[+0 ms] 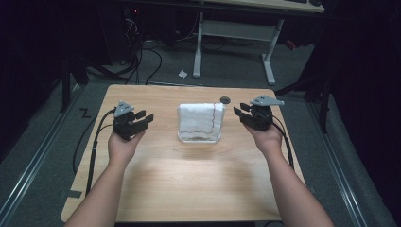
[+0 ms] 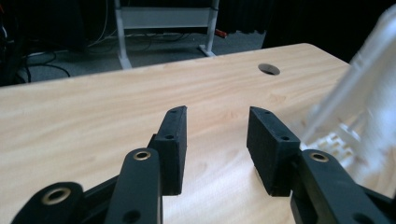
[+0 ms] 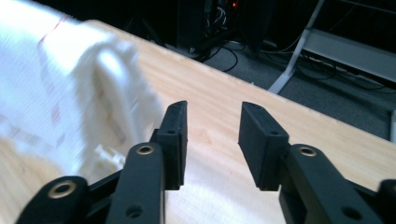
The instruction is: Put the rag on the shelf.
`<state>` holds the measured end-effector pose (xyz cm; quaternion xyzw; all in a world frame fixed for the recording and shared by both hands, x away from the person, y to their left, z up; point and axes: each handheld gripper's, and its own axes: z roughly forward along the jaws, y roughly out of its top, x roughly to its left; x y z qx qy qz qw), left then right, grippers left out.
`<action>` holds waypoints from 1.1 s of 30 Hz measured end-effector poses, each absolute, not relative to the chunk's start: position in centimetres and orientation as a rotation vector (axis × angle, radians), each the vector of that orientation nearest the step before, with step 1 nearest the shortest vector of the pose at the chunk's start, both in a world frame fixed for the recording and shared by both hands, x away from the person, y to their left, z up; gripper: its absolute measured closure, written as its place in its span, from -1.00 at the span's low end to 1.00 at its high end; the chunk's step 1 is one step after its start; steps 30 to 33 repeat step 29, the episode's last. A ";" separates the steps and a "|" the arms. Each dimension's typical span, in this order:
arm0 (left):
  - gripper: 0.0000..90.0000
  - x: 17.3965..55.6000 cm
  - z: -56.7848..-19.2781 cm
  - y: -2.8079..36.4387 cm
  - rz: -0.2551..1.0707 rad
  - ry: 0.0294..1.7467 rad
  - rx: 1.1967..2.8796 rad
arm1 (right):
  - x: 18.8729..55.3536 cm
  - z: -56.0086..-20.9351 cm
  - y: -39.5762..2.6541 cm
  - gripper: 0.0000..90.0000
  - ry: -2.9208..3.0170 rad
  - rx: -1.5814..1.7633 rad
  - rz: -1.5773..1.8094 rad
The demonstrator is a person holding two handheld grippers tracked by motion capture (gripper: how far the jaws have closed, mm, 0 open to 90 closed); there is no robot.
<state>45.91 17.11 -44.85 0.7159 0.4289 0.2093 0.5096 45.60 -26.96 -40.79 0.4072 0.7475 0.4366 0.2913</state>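
A white folded towel with a thin red stripe (image 1: 200,118) stands inside a clear plastic container (image 1: 199,137) at the middle of the light wooden table (image 1: 189,189). The left gripper (image 1: 143,118) and right gripper (image 1: 240,111) hover on either side, jaws apart and empty. Nothing is grasped yet, so the handling seems wholly ahead.

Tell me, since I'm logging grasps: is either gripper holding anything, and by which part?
Nothing is held. The left gripper and right gripper are both open, on either side of the clear plastic container draped with a white cloth.
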 end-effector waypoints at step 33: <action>0.09 30.4 -53.2 14.7 0.274 1.019 1.925 | 32.2 -52.3 -25.2 0.09 2.123 1.200 1.069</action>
